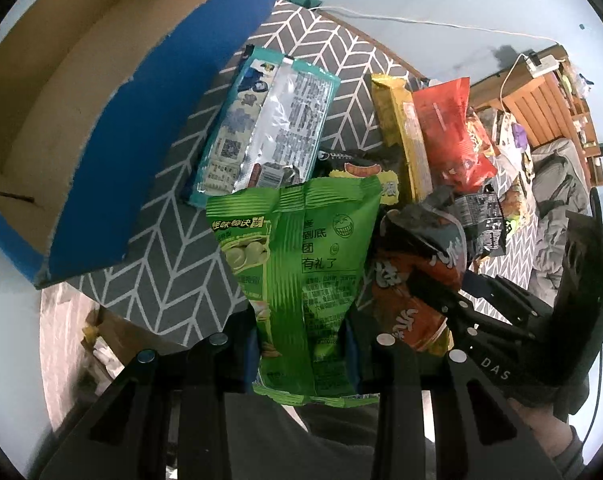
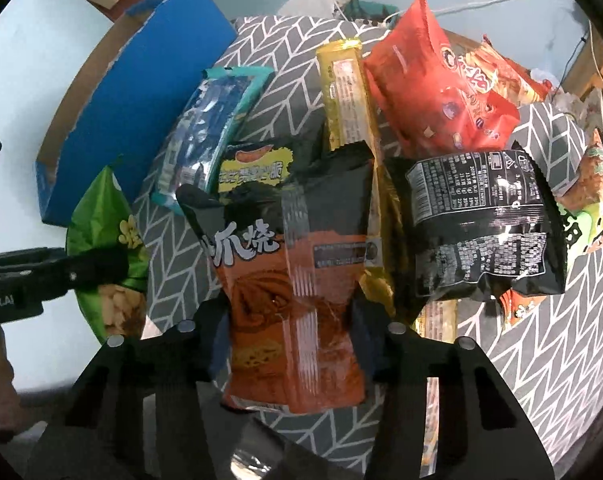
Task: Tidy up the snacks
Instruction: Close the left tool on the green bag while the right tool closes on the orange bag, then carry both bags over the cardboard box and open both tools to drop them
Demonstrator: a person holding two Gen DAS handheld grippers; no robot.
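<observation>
Grey cloth (image 2: 261, 60) with white zigzag lines covers the table, and snack bags lie all over it. On the left sits a blue box (image 1: 101, 152), open and brown inside. The left gripper (image 1: 301, 344) is clamped tight on a green bag (image 1: 301, 272) and holds it up above the cloth near the box. The right gripper (image 2: 293, 332) squeezes an orange bag (image 2: 293, 280) between its jaws. A teal bag (image 2: 205, 128), a yellow bag (image 2: 345, 92), a red bag (image 2: 433, 92) and a black bag (image 2: 485, 220) rest on the cloth behind.
</observation>
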